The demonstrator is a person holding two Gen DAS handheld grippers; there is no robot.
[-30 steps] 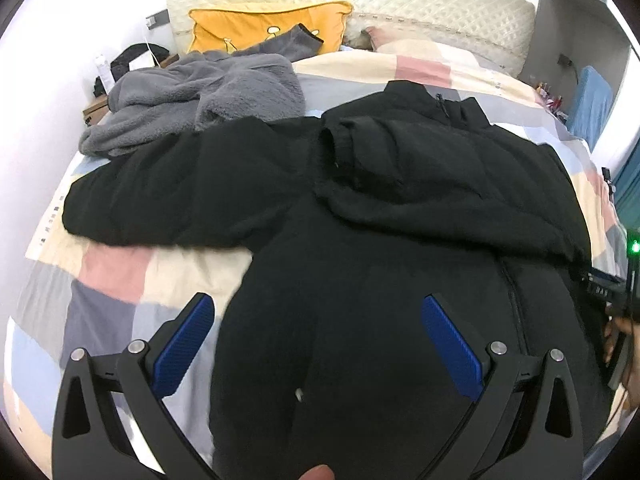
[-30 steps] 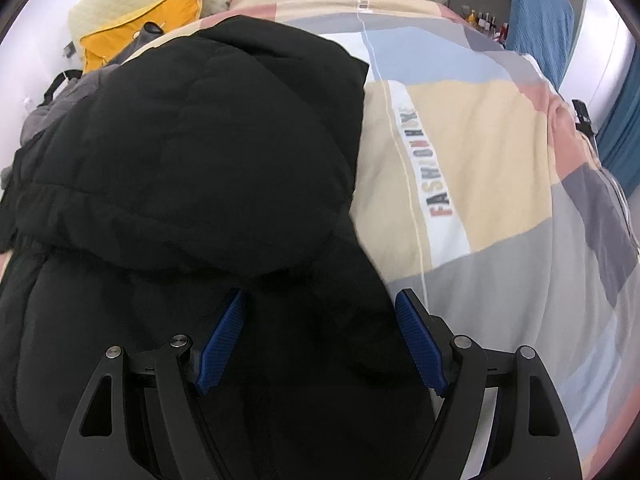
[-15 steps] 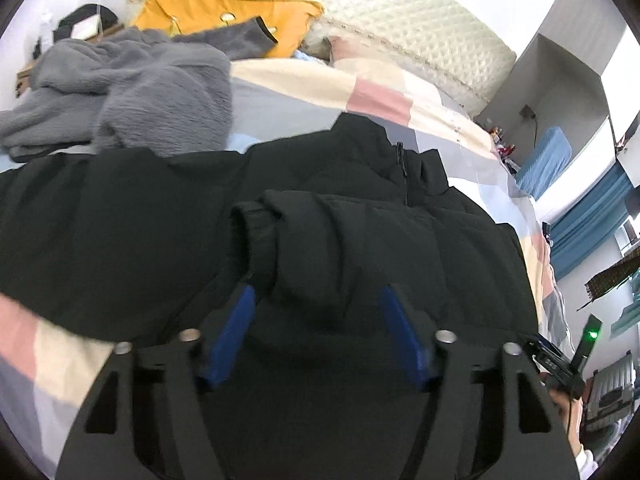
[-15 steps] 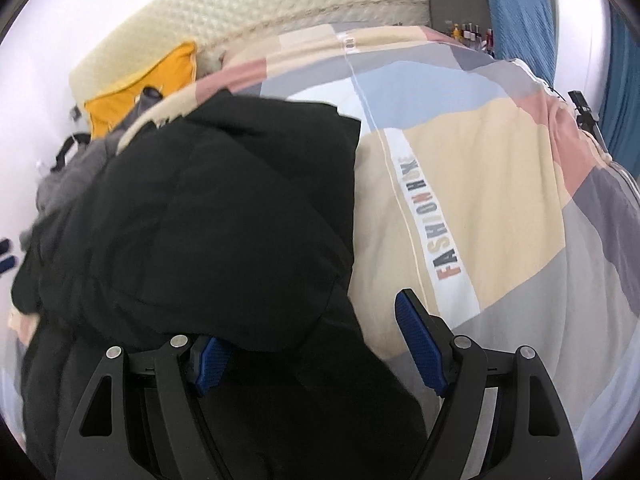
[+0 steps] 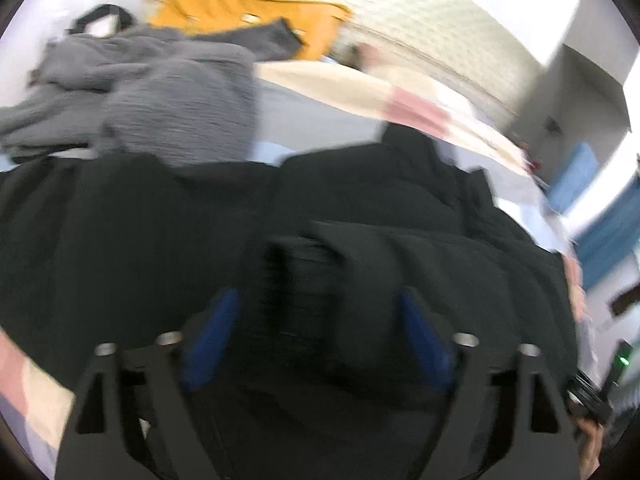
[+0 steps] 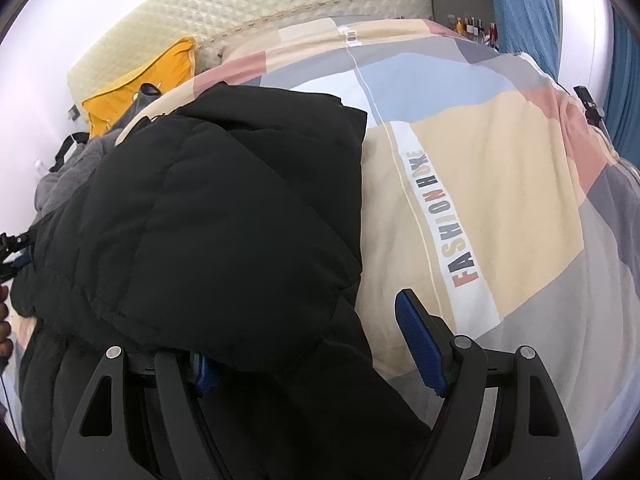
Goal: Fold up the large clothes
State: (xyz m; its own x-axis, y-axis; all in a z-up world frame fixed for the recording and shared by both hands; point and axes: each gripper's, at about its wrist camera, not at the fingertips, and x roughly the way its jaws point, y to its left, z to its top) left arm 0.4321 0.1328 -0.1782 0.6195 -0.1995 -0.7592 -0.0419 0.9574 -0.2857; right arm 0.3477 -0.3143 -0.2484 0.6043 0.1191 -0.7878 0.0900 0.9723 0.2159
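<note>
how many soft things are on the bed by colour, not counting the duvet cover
black: 1, the puffer jacket
grey: 1, the fleece garment, a crumpled heap that could hold more than one piece
dark grey: 1, the folded cloth on the cushion
orange: 1, the cushion
total: 4

Both wrist cams close over jacket (image 5: 320, 240)

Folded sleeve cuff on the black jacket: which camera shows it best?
Left wrist, though blurred: the cuff lies centred between the left gripper fingers. Right wrist shows only the black jacket bulk; no cuff can be made out.
</note>
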